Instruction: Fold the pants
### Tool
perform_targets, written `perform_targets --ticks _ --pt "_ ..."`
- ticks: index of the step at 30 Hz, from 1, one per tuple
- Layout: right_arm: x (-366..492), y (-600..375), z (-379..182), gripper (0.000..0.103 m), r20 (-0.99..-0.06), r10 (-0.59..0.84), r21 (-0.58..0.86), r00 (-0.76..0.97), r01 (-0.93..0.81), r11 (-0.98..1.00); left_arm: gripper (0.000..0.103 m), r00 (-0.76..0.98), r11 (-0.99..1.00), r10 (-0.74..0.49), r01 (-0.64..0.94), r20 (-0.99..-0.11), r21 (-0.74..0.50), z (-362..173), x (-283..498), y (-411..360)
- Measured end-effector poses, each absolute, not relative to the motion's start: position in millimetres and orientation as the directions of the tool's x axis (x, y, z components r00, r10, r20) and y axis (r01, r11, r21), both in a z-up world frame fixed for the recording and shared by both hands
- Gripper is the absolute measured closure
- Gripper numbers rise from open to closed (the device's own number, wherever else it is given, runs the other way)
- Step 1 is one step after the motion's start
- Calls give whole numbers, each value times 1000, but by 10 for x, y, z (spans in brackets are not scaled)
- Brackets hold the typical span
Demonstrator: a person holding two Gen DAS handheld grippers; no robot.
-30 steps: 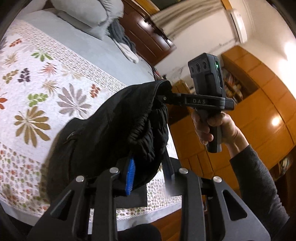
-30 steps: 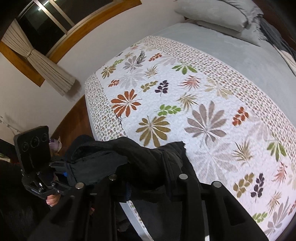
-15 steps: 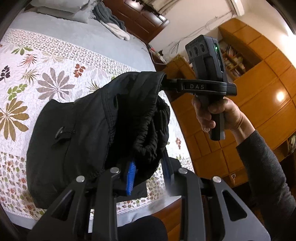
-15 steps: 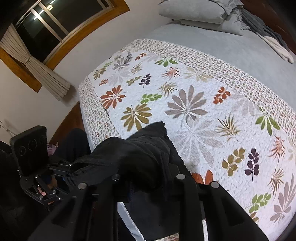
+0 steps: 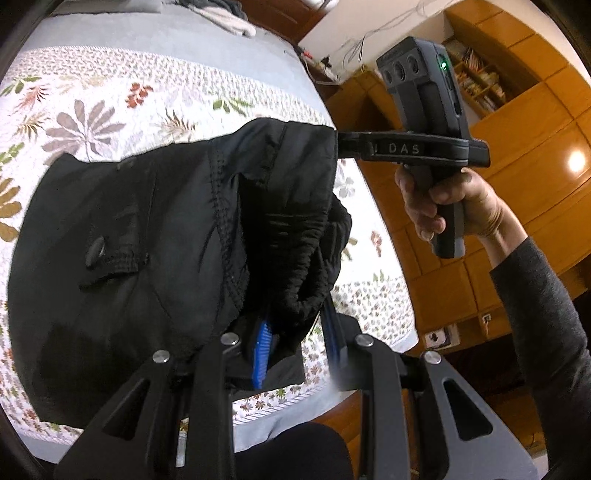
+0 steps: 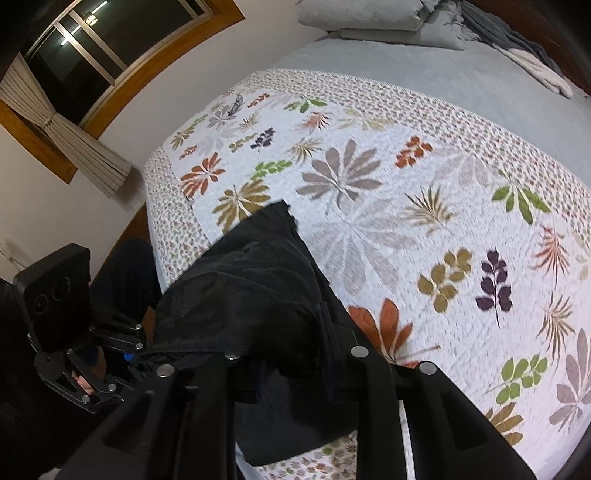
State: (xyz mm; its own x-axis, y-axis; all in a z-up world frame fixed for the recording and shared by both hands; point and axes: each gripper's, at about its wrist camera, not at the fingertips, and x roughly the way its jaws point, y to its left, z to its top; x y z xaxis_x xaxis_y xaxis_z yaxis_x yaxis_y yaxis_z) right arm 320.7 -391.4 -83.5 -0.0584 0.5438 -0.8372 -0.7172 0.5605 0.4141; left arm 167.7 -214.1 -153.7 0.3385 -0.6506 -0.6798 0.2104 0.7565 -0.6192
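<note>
Black pants (image 5: 155,236) held up by the waistband, both grippers pinching it at once, so the legs hang onto the leaf-print quilt (image 6: 424,206). Left gripper (image 5: 295,332) at bottom centre of its view: jaws pressed onto the bunched elastic edge. Right gripper (image 5: 338,142), centre right, nips the other waistband corner; its own camera shows cloth piled between its fingers. Probably spreading the waist taut to lay the pants flat before folding. Pillows (image 6: 369,18) at upper frame.
</note>
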Motion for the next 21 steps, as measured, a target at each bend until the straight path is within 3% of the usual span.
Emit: perform_targets --ticks 21 --pt "3125 -4493 -1417 83 -816 576 444 -51 -693 568 80 248 811 -583 225 -773 -539 -1983 1742 -2584"
